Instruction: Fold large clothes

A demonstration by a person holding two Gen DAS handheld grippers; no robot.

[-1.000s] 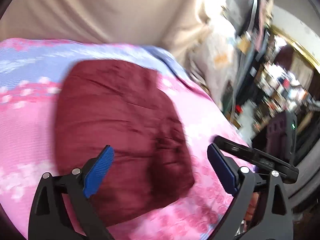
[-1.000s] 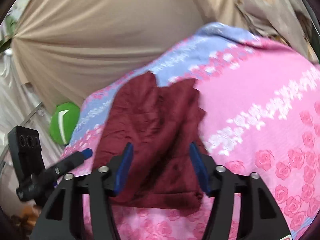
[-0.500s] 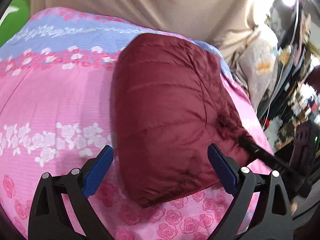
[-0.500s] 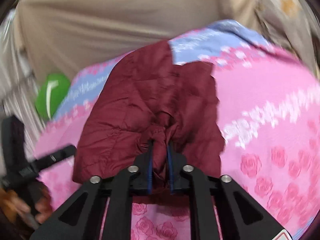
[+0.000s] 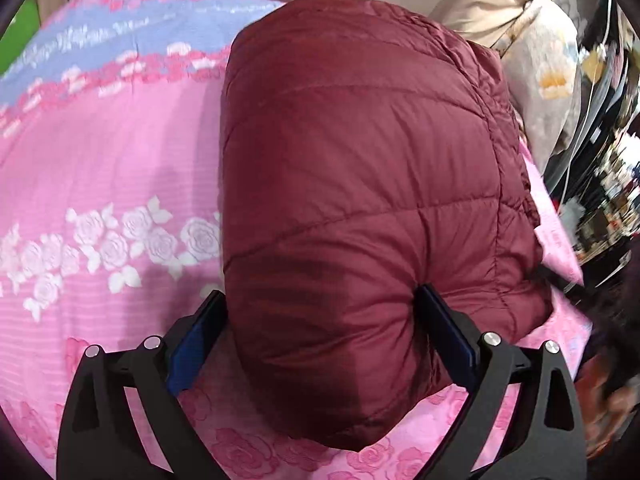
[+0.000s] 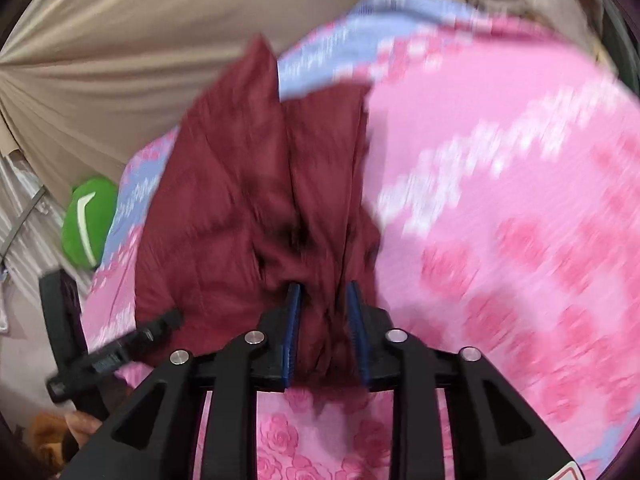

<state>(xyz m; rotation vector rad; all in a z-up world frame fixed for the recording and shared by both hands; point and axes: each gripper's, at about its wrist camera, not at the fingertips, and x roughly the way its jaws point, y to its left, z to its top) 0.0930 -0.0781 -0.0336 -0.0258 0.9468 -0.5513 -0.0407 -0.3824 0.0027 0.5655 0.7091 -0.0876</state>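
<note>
Maroon puffer jacket (image 5: 360,200) on pink floral bedspread (image 5: 100,160); left gripper (image 5: 320,344) spread wide around 6 o'clock bulge, right gripper (image 6: 325,328) just reopening, bunched fabric between

The maroon puffer jacket (image 5: 360,184) is quilted cloth with a faint sheen, softly wrinkled. The floral bedsheet (image 5: 112,168) looks like matt woven cloth. The beige curtain (image 6: 120,60) is smooth pleated fabric. Gripper frames look matt black plastic with shiny metal rivets.
</note>
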